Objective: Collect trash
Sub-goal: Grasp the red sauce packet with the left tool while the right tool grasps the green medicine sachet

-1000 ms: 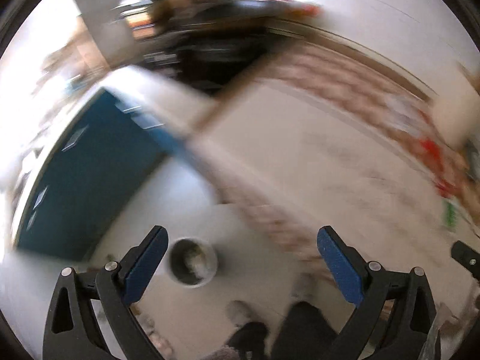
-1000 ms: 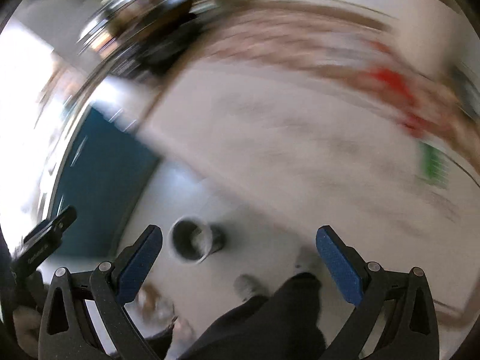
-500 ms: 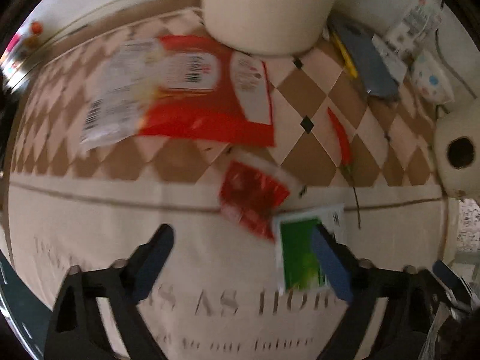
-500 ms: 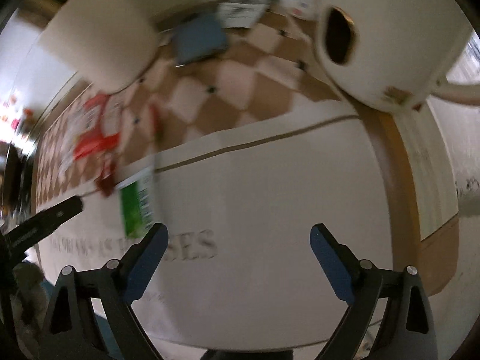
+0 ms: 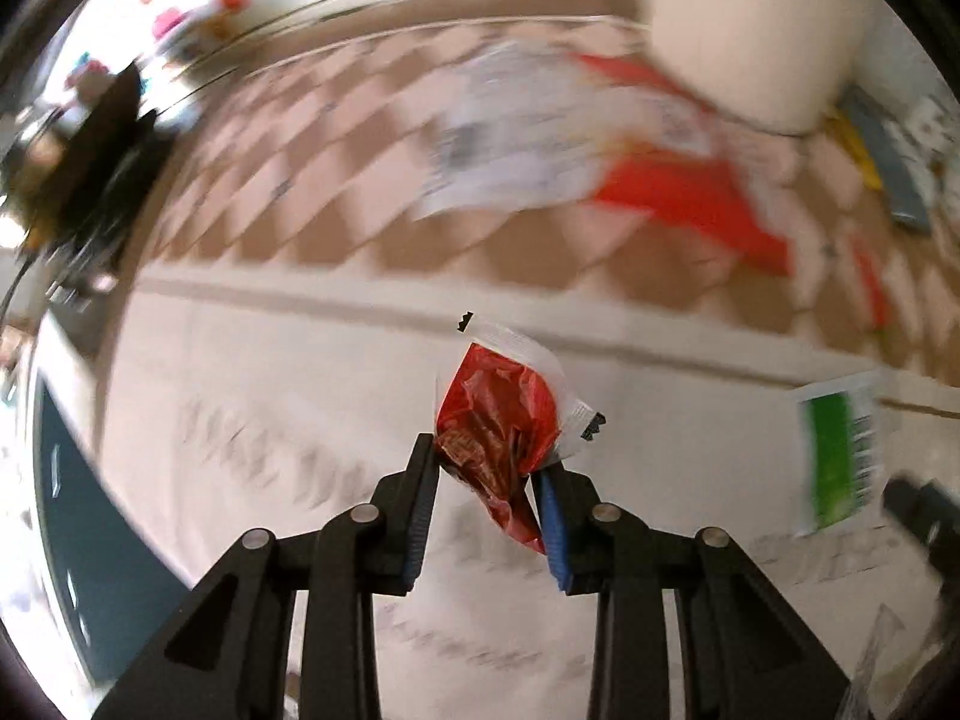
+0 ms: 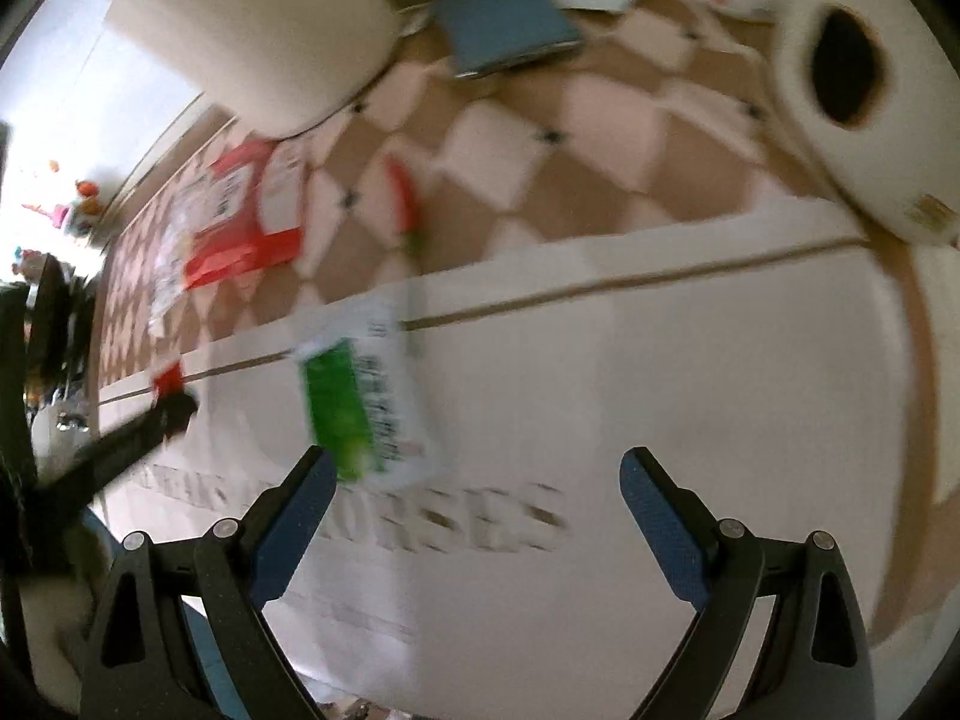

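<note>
Right wrist view: your right hand-held gripper (image 6: 477,483) gapes over the flat green wrapper (image 6: 360,405) on the bench (image 6: 690,372); pinch an edge. Your left hand-held gripper (image 5: 489,477) clamps the light, crinkly red wrapper (image 5: 498,420), lifted clear.

Right gripper (image 6: 474,474) jaws wide apart over white printed mat (image 6: 690,390). Green-and-white wrapper (image 6: 360,402) flat on mat, near left fingertip. Red-and-white packet (image 6: 240,222) on checkered cloth (image 6: 570,144) beyond.
</note>
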Motion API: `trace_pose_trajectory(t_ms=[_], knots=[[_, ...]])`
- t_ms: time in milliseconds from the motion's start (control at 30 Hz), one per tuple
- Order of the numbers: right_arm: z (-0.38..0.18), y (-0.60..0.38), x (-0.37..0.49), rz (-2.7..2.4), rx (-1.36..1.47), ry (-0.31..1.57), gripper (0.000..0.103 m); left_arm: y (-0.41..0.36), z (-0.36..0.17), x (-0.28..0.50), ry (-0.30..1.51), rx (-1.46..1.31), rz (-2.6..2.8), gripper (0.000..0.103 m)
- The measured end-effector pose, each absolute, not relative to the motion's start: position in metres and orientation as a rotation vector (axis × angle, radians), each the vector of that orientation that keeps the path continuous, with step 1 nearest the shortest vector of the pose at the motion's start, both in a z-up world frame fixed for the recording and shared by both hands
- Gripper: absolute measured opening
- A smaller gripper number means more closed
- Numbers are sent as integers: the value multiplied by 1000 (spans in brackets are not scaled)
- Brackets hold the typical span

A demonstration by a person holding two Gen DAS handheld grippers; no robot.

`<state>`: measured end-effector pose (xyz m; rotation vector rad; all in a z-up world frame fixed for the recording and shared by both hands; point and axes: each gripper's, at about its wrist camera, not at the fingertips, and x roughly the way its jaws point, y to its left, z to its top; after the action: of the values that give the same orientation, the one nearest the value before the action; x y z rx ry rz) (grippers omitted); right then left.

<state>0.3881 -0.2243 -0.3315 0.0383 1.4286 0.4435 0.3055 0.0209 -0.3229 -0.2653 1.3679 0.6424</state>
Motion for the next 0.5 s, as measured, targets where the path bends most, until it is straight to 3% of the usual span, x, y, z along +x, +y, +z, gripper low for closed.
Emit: trace_pose_trajectory(t_ms=[100,300,400,467,500], knots=[[-338,-184,387,476,-39,1401,97,35,-337,278,1405,-347,691,28],[-353,-121,367,469,-345,1306,83,42,-339,253,1376,-410,719,28],[-351,-110,355,496,-406,1228,64,42,-339,246,1358,-428,725,28],[-349,-105,351,512,-416,1220,41,46,-336,238,1343,-432,731,28],[-348,-103,351,517,-415,1217,11,46,-336,240,1336,-435,734,28]])
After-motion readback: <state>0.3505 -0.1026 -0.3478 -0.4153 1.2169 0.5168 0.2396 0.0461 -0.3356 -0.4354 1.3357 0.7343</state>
